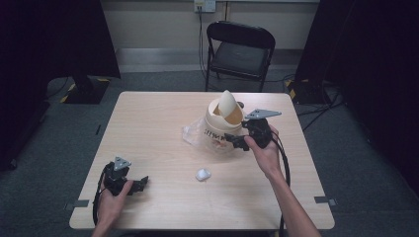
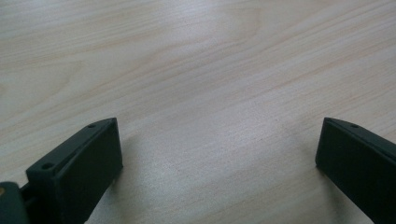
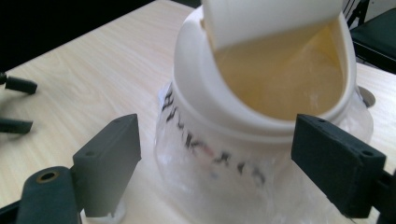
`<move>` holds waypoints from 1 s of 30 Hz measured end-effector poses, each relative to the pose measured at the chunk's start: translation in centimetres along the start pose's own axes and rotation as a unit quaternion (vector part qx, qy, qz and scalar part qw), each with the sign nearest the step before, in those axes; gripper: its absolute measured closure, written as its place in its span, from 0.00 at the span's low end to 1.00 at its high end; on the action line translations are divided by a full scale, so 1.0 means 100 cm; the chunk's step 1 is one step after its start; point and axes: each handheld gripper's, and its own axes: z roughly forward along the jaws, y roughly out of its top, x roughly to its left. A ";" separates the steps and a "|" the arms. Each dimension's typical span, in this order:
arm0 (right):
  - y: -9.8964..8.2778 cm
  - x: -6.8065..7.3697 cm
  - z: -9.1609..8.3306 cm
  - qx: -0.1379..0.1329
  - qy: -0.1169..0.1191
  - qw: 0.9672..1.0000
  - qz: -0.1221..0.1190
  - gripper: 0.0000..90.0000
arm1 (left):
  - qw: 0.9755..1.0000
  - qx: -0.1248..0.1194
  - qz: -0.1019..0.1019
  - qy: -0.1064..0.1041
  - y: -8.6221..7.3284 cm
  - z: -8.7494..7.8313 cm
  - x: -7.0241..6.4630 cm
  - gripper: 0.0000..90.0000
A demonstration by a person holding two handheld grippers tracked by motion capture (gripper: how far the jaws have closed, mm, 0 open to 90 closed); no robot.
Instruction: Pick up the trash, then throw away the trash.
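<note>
Bin (image 1: 223, 129), cream, swing lid tilted open, upright at mid-desk (image 1: 148, 128), clear bag around its lower half. Right tool (image 1: 236, 142) at its near side, jaws wide, straddling the body, gripping nothing; black lettering legible in right gripper view. White wad (image 1: 203, 174) near. Left tool (image 1: 140, 183) well apart, spread over bare wood, empty.

So that's one bin (image 1: 223, 129) with one swing lid (image 1: 227, 104) and one plastic liner (image 1: 191, 133), one white wad (image 1: 203, 174), two hand-held grippers (left (image 1: 143, 181), right (image 1: 231, 140)), all on one counter (image 1: 153, 128), plus one chair (image 1: 240, 49).
</note>
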 end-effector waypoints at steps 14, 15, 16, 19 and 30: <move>-0.040 0.030 -0.002 0.020 0.033 0.999 -0.011 0.21 | 1.000 0.000 0.000 0.000 0.000 0.000 0.000 0.00; -0.041 0.034 0.003 0.028 0.039 0.999 -0.018 0.21 | 1.000 0.000 0.000 0.000 0.000 0.000 0.000 0.00; -0.042 0.036 0.005 0.032 0.043 0.998 -0.020 0.22 | 1.000 0.000 0.000 0.000 0.000 0.000 0.000 0.00; -0.044 0.045 0.018 0.054 0.069 0.996 -0.031 0.24 | 1.000 0.000 0.000 0.000 0.000 0.000 0.000 0.00; -0.065 0.080 0.051 0.083 0.104 0.989 -0.059 0.29 | 1.000 0.000 0.000 0.000 0.000 0.000 0.000 0.00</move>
